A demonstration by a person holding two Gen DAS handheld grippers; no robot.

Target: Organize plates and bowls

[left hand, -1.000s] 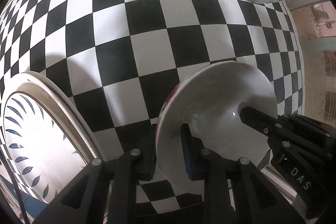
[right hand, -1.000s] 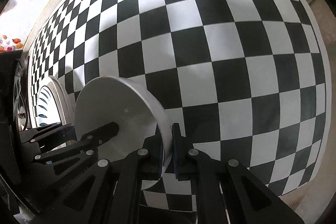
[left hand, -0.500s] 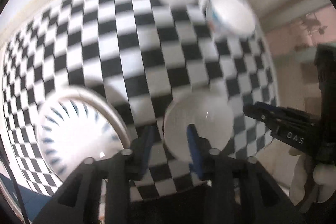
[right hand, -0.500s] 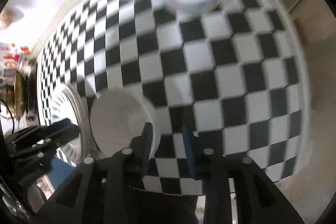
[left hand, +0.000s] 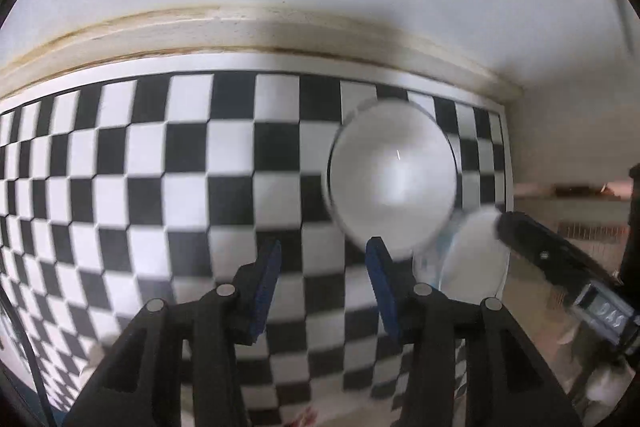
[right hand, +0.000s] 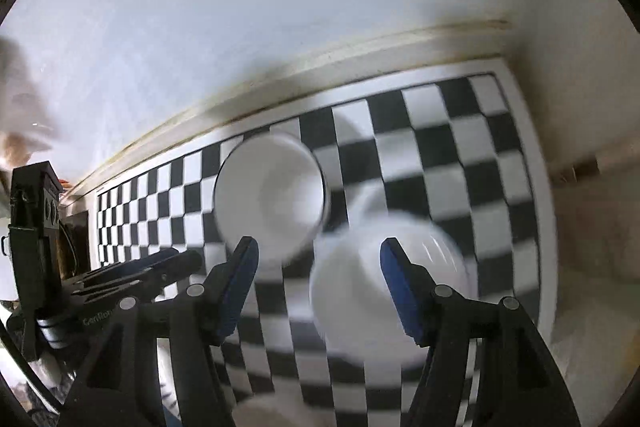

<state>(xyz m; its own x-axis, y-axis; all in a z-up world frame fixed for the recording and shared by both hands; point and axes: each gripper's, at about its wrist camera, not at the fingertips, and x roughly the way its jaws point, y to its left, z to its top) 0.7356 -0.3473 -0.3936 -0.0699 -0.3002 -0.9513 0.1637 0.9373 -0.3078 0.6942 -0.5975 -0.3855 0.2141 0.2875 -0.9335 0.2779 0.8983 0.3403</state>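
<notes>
Left tool (left hand: 324, 279): jaws spread, just been opening, nothing between them. Right tool (right hand: 316, 275): jaws spread wide, just been opening, nothing pinched. Plain white bowl (left hand: 392, 179) upright, mouth up, on checkered tabletop (left hand: 160, 187) near far edge, at one o'clock of left tool. Patterned bowl (right hand: 392, 287) upright just beside it, blurred, under right tool. Round bowls: no long axis.

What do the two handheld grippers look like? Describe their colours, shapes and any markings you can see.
Both the left gripper and the right gripper have black angular linkage arms joined by round silver pins, ending in jaws lined with flat blue pads. Seen from the left camera, the right gripper's body carries pale lettering, too blurred to read. No sleeves are visible.
</notes>
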